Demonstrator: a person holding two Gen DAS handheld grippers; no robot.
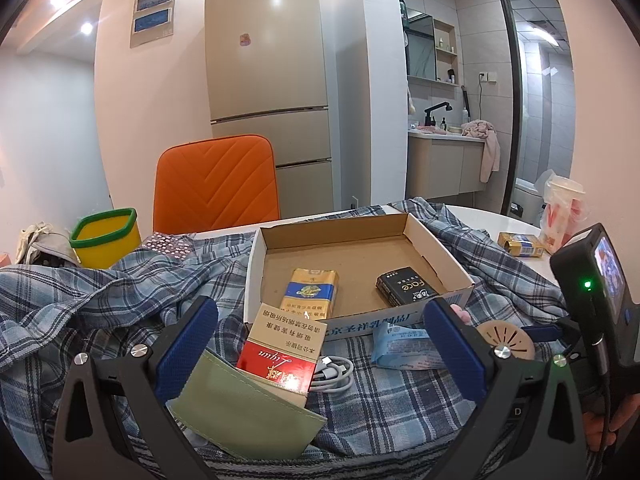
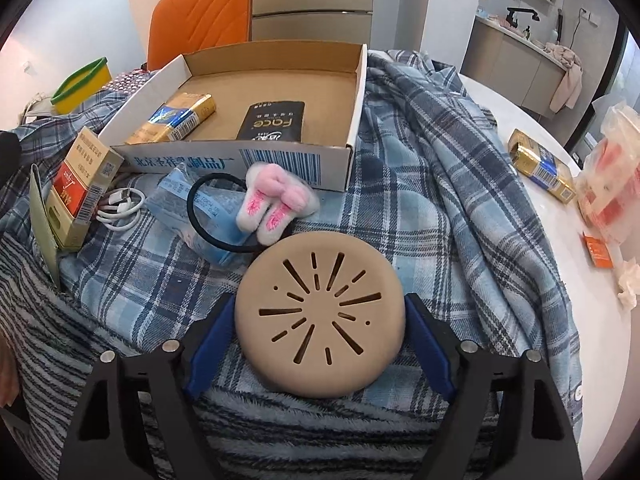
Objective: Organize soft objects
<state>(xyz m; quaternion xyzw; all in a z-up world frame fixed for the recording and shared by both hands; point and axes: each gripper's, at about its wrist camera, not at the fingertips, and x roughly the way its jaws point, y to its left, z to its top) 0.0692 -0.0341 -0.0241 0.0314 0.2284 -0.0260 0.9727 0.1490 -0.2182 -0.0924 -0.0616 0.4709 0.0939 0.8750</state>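
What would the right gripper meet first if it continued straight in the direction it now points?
Probably the round tan slotted disc, already between the right gripper fingers, lying on the blue plaid cloth. Beyond it comes the pink-and-white fluffy hair tie; depth is uncertain.

The shirt (image 2: 432,184) is blue-and-white plaid, over a blanket (image 2: 312,420) striped grey and dark. The disc (image 2: 320,316) is tan with dark slits. The hair tie (image 2: 216,216) is black with pink-and-white fluffy ears. The box (image 2: 280,84) is brown inside, white with blue print outside. One pack (image 2: 272,120) is black, another (image 2: 176,118) gold and blue, a third (image 2: 76,184) red and cream. The chair (image 1: 216,184) is orange, the bin (image 1: 106,240) yellow with a green rim.
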